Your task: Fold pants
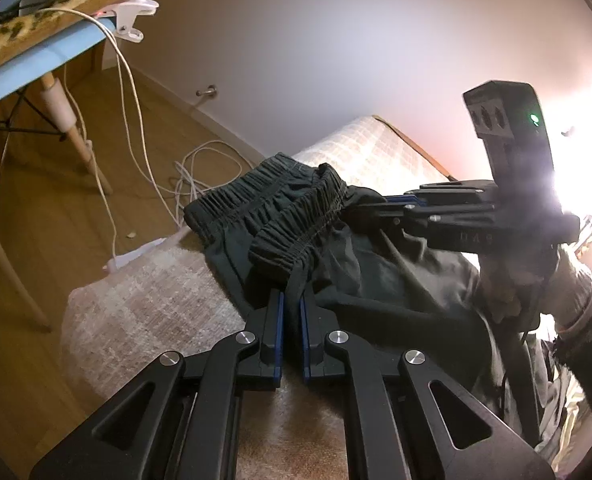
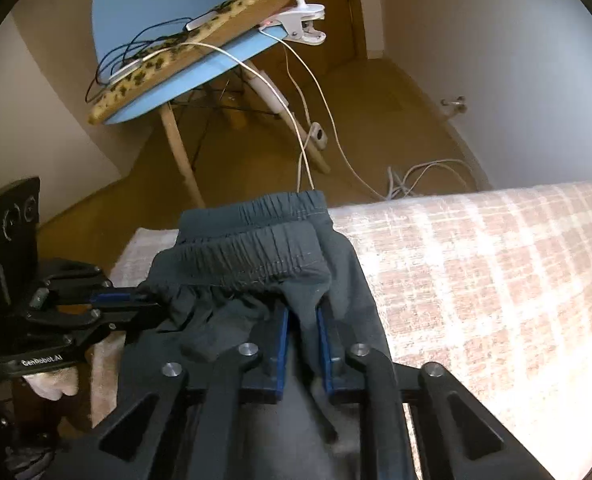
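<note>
Blue chair (image 2: 144, 12) beyond pants (image 2: 256, 240)

Dark green pants (image 1: 336, 256), elastic waistband bunched, lie crumpled on plaid bedding (image 2: 476, 280).

- left gripper (image 1: 292, 300): black linkage arms, round silver screws, blue pads lining both fingers.
- right gripper (image 2: 302, 316): same black frame, silver screws, blue pads.
- white lettering on each black body; a green light on one.
- hand (image 1: 536, 276): light glove, dark frayed sleeve.
</note>
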The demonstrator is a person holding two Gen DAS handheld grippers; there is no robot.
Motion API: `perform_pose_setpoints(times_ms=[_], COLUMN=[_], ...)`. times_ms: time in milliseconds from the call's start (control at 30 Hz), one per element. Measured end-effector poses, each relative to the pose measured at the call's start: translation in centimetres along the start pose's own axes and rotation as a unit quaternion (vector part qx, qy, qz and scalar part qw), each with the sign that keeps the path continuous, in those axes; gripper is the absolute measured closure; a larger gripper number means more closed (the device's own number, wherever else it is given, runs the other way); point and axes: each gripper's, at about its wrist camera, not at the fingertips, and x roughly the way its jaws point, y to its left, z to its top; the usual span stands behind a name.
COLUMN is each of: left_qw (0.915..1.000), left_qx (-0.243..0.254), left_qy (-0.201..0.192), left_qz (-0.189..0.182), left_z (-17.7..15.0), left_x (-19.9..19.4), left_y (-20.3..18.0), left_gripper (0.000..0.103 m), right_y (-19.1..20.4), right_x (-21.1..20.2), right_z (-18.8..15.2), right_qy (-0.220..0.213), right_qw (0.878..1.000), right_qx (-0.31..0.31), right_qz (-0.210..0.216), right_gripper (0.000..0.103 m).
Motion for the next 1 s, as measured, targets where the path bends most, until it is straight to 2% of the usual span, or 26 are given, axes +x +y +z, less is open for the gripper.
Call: perform_pose_setpoints(times_ms=[100, 333, 500, 667, 733, 767, 800, 833, 867, 933, 1000], left_qw=[0.9999, 0.9994, 0.9993, 0.9992, 0.9991, 0.9990, 0.9989, 0.9989, 0.9988, 0.9986, 0.9983], left_qx=[0.006, -0.004, -0.012, -0.025, -0.022, -0.024, -0.027, -0.028, -0.028, -0.025, -0.023], left_qy=[-0.010, -0.032, -0.018, -0.004, -0.002, 0.000, 0.003, 0.003, 0.003, 0.004, 0.000], left_qz=[0.002, 0.016, 0.030, 0.031, 0.036, 0.037, 0.037, 0.038, 0.040, 0.047, 0.053], left_z=[0.5, 2.1, 2.5, 2.0, 2.1, 2.1, 2.2, 2.2, 2.3, 2.5, 2.7], left_x=[-0.5, -1.5, -0.5, 0.6, 0.6, 0.5, 0.5, 0.3, 0.2, -0.4, -1.2], left_y=[-0.1, 1.1, 2.4, 3.1, 2.9, 2.8, 2.8, 2.8, 2.8, 2.7, 2.5], left_gripper=[0.098, 0.099, 0.099, 0.099, 0.095, 0.095, 0.091, 0.089, 0.087, 0.071, 0.065], right_y=[0.9, 1.0, 0.9, 1.1, 1.0, 0.9, 0.7, 0.6, 0.6, 0.6, 0.6], right_x=[-0.9, -2.4, 0.1, 2.3, 2.1, 1.9, 1.4, 1.0, 0.4, -1.3, -3.2], right_z=[0.2, 2.3, 3.5, 3.4, 3.3, 3.2, 3.1, 3.0, 2.8, 2.3, 1.5], right_qy=[-0.008, -0.050, -0.041, -0.022, -0.024, -0.025, -0.028, -0.031, -0.036, -0.051, -0.067], right_qw=[1.000, 0.998, 0.998, 0.999, 0.999, 0.999, 0.998, 0.998, 0.998, 0.996, 0.995], right_qx=[-0.016, -0.007, -0.005, -0.003, 0.006, 0.014, 0.023, 0.028, 0.032, 0.045, 0.061], right_qz=[-0.021, -0.036, -0.042, -0.046, -0.045, -0.044, -0.045, -0.047, -0.048, -0.050, -0.050], right_gripper=[0.103, 0.103, 0.103, 0.103, 0.097, 0.089, 0.075, 0.070, 0.067, 0.066, 0.062])
